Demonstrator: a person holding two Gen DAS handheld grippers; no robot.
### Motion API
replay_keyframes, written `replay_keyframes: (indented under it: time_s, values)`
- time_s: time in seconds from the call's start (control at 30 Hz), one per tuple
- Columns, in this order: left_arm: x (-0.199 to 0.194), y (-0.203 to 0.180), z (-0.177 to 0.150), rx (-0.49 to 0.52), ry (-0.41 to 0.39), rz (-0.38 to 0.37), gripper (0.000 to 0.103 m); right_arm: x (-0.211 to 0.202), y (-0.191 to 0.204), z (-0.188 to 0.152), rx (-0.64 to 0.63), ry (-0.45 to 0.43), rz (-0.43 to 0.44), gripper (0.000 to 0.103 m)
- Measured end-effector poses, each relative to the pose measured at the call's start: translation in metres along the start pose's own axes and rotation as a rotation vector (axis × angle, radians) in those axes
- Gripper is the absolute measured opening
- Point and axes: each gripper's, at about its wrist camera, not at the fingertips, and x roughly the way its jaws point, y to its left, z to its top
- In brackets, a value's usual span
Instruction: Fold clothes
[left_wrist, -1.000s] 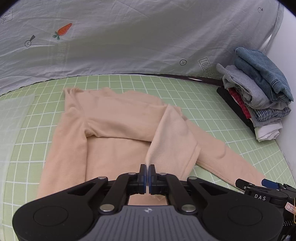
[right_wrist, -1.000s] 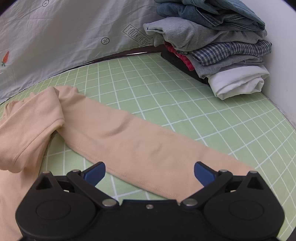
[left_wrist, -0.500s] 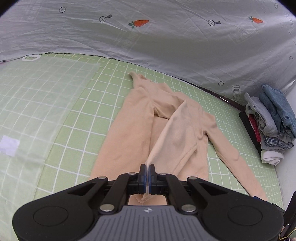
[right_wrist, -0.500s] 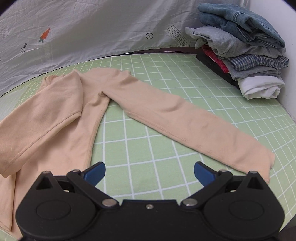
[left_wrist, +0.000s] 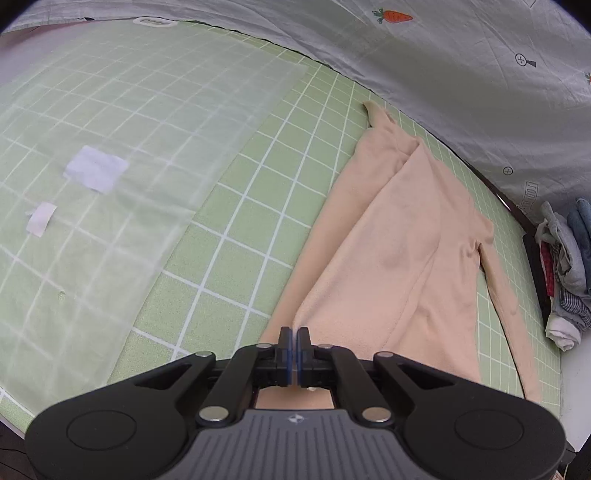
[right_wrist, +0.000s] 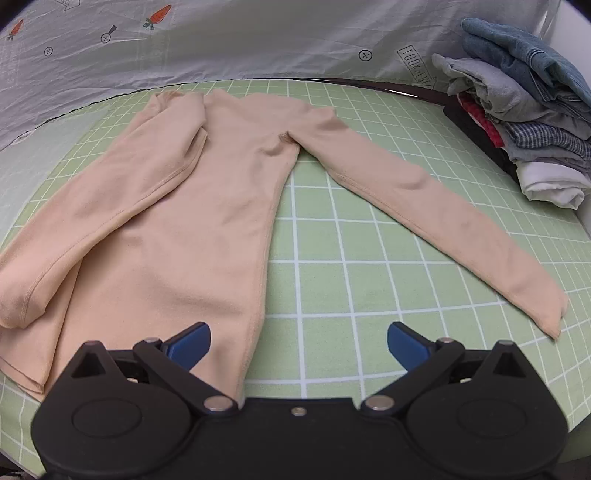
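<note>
A peach long-sleeved top (right_wrist: 207, 206) lies on the green grid mat (right_wrist: 351, 258). Its left sleeve is folded over the body down to the hem. Its right sleeve (right_wrist: 436, 206) stretches out flat to the right. My left gripper (left_wrist: 294, 336) is shut on the cuff of the folded sleeve, at the near hem of the top (left_wrist: 406, 258). My right gripper (right_wrist: 298, 338) is open and empty, held above the mat just right of the top's lower edge.
A stack of folded clothes (right_wrist: 524, 122) stands at the far right, also in the left wrist view (left_wrist: 565, 266). A grey carrot-print sheet (right_wrist: 221, 40) hangs behind the mat. A clear plastic sheet (left_wrist: 110, 155) with white tape covers the mat's left part.
My left gripper has drawn the sleeve cuff back and down toward the hem, so the sleeve lies along the body. My right gripper has pulled back from the right sleeve, still open.
</note>
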Motion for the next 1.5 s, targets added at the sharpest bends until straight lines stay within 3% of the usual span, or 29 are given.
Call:
replay_keyframes:
  time_s: [0.2,0.47,0.67,0.8,0.97,1.1,1.17,1.3,1.5]
  values:
    - [0.019,0.003,-0.001,0.031,0.075,0.040,0.003,0.000,0.001,-0.001,0.018,0.012,-0.020,0.103]
    - [0.020,0.004,0.003,0.023,0.095,0.035,0.006,-0.001,0.001,0.004,0.029,-0.002,-0.023,0.103]
    - [0.018,0.005,0.000,0.037,0.104,0.034,0.009,-0.004,0.003,0.007,0.060,-0.027,0.007,0.103]
    - [0.014,0.008,-0.002,0.060,0.105,0.033,0.012,-0.005,0.012,0.015,0.107,-0.058,0.076,0.102]
    - [0.013,0.009,-0.001,0.108,0.112,0.035,0.016,0.005,0.034,0.029,0.197,-0.048,0.239,0.086]
    - [0.016,0.009,0.001,0.141,0.125,0.033,0.016,0.023,0.045,0.023,0.452,0.060,0.484,0.053]
    - [0.017,0.010,0.003,0.148,0.134,0.032,0.016,0.034,0.049,0.013,0.586,0.124,0.589,0.044]
    - [0.019,0.012,0.005,0.169,0.146,0.022,0.018,0.037,0.064,-0.002,0.661,0.167,0.704,0.017]
    - [0.019,0.015,0.007,0.191,0.162,-0.002,0.018,0.034,0.085,-0.003,0.618,0.152,0.707,0.016]
